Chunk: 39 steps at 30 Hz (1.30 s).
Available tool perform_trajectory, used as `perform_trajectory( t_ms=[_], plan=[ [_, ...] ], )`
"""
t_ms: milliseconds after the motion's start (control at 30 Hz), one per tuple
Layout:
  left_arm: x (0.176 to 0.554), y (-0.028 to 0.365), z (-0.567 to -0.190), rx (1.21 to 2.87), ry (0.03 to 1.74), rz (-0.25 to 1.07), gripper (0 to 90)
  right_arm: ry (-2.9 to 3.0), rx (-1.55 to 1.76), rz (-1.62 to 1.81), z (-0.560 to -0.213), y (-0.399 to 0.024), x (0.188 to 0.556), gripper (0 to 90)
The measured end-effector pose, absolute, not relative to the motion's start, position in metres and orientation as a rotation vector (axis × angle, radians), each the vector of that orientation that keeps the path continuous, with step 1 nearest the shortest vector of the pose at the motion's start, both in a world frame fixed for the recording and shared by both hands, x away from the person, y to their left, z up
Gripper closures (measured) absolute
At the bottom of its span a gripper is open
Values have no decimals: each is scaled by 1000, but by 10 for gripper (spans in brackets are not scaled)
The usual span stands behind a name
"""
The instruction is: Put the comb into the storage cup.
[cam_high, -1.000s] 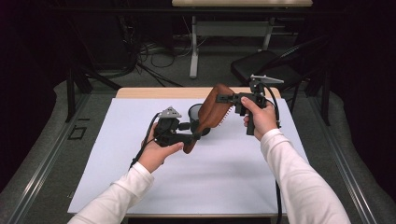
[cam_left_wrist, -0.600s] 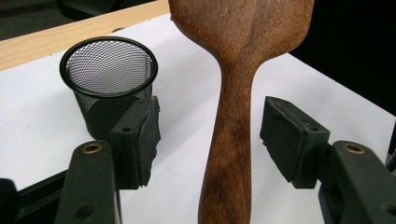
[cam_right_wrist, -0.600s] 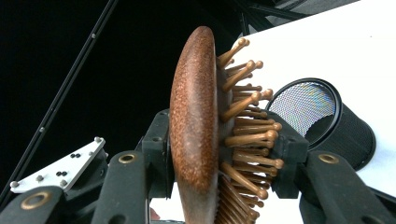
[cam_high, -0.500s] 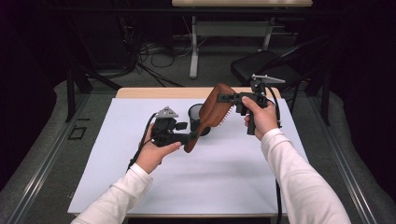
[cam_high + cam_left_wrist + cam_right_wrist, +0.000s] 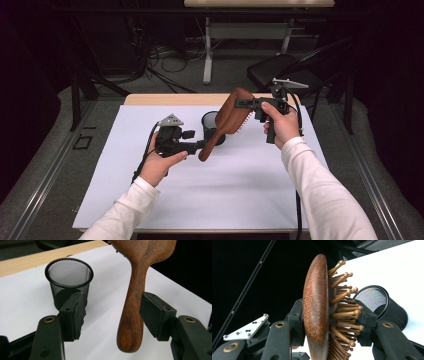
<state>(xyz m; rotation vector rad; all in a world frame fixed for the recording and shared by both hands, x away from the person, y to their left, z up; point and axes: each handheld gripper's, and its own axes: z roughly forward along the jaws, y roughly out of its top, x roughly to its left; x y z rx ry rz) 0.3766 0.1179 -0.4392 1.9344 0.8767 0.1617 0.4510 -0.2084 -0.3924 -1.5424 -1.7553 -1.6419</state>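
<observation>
A brown wooden hairbrush (image 5: 231, 119) hangs tilted above the white sheet, its bristles facing right. My right gripper (image 5: 241, 105) is shut on the brush head (image 5: 315, 302), one pad on the smooth back and one among the wooden pins (image 5: 344, 315). My left gripper (image 5: 202, 146) is open around the lower handle (image 5: 132, 302). The handle lies close against the right-hand pad (image 5: 153, 315), and a wide gap separates it from the other pad. A black mesh cup (image 5: 210, 122) stands upright on the sheet behind the brush, and its open mouth (image 5: 68, 272) shows nothing inside.
A white sheet (image 5: 225, 195) covers the wooden table (image 5: 165, 99). Beyond the far edge stand a dark chair (image 5: 280, 72), a desk frame and cables on the floor. The left gripper's grey plate (image 5: 247, 327) shows beside the brush.
</observation>
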Motion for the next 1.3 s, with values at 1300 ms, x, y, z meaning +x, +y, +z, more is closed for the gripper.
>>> perform_trajectory(
  t_ms=[1300],
  plan=[
    [381, 140, -461, 1875, 1005, 274, 31, -1750, -1610, -1683, -378, -218, 456, 509]
  ],
)
